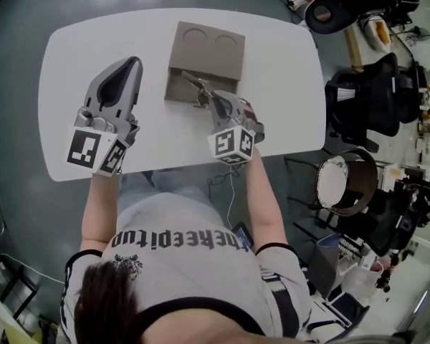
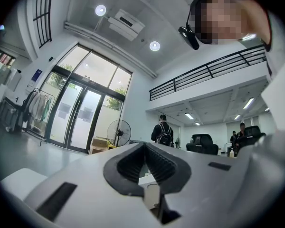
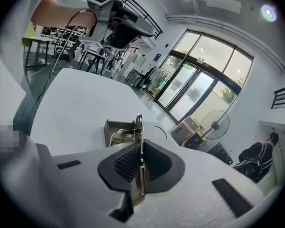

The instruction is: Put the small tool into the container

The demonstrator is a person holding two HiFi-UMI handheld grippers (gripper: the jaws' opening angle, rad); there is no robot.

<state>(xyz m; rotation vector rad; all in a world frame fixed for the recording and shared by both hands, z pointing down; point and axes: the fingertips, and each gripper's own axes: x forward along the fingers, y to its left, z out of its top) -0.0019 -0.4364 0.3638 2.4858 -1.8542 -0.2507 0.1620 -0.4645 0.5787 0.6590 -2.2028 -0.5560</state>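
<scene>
So: small tool (image 1: 194, 84) is thin, stiff bare metal. Likely light and slippery, so pinch it across the flat faces. The right gripper (image 1: 213, 100) does exactly that, fingers clamped on it, tip poking forward. The tool hangs over the open front tray of the brown container (image 1: 208, 52), not yet dropped. Head view gives tool-over-tray alignment. Right gripper view shows the edge-on grip and something pale in the tray. Left gripper (image 1: 133, 64): fingers closed, empty, over the desk (image 1: 287, 84); its view shows only room.
</scene>
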